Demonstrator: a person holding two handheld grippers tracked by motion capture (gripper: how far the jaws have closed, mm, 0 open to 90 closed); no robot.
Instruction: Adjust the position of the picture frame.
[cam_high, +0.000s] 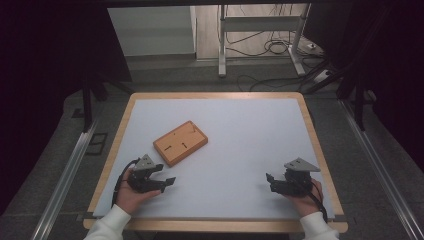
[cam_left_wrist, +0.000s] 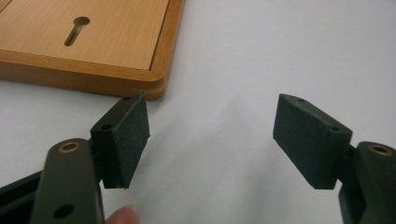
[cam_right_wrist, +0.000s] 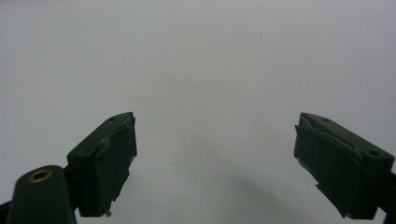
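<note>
gaping wide, left hand-held gripper (cam_left_wrist: 212, 135) (right (cam_right_wrist: 215, 163) too) — both empty.

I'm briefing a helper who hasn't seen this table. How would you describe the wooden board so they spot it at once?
Start at the white table top with its pale wood rim. Left of centre lies the flat orange-brown wooden board, turned at an angle, just beyond the left hand-held gripper. It is the sole wooden piece, with a keyhole-shaped slot cut in its face.
</note>
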